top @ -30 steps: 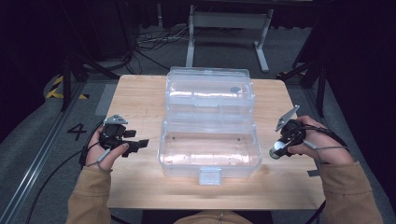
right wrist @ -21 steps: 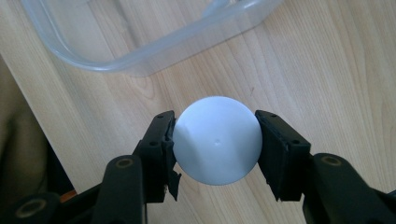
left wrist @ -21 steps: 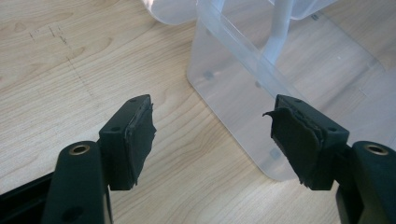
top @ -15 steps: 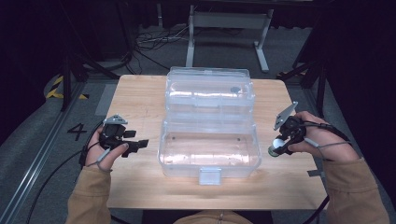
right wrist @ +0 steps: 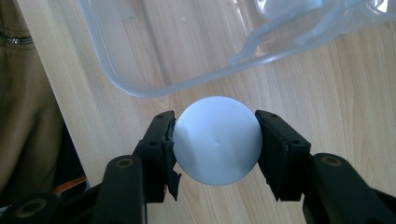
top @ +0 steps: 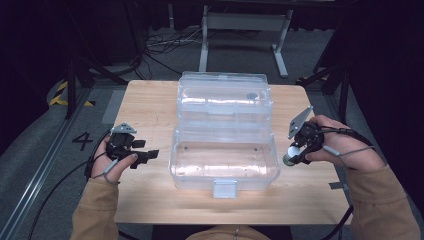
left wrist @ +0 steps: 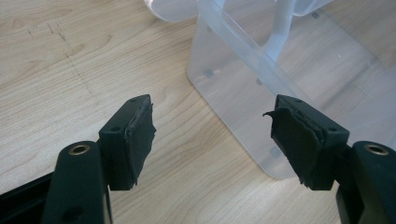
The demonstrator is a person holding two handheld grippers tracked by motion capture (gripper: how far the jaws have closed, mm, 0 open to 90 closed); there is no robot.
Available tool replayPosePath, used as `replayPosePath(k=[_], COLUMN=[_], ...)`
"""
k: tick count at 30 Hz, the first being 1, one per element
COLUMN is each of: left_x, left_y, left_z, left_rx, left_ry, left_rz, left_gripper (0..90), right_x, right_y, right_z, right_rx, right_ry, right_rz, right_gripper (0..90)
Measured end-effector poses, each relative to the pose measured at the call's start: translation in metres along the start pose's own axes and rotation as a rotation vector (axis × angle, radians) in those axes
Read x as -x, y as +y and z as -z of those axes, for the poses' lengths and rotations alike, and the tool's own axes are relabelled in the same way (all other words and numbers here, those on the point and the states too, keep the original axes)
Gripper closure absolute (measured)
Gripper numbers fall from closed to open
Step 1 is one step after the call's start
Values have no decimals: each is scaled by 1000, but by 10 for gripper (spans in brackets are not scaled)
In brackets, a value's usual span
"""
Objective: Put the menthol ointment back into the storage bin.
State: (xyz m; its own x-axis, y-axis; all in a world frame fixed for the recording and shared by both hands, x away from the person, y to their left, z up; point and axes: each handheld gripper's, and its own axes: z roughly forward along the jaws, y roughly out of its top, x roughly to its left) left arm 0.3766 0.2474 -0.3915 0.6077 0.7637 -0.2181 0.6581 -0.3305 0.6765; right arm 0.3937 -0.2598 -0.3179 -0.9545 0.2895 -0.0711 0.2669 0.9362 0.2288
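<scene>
White and smooth, the ball looked light, hard and slippery, pinched at its widest girth by the right tool just beside the clear box near the tabletop edge. The left tool stood spread, holding nothing.

One clear plastic box sits in the middle of the tabletop, its hinged lid thrown open toward the far edge. There is one white ball (the sole loose item, held off the right edge of the box). Two grippers are present: one left gripper and one right gripper.
</scene>
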Motion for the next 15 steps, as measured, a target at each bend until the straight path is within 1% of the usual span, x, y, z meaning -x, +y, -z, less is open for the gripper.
replayPosePath(k=[3, 10, 12, 13, 15], left_x=[0, -1, -1, -1, -1], left_y=[0, 0, 0, 0, -1], left_z=[0, 0, 0, 0, 0], left_rx=[-1, -2, -2, -3, -2], left_ry=[1, 3, 3, 2, 2], left_rz=[0, -1, -2, -2, 0], left_gripper=[306, 306, 306, 306, 306], right_x=[-2, -7, -9, -9, -11], right_y=[5, 14, 17, 18, 21], right_z=[3, 10, 11, 11, 12], right_rx=[12, 12, 16, 18, 27], right_ry=[-1, -4, -3, -5, 2], right_rz=[14, 46, 46, 57, 60], right_gripper=[503, 503, 503, 503, 503])
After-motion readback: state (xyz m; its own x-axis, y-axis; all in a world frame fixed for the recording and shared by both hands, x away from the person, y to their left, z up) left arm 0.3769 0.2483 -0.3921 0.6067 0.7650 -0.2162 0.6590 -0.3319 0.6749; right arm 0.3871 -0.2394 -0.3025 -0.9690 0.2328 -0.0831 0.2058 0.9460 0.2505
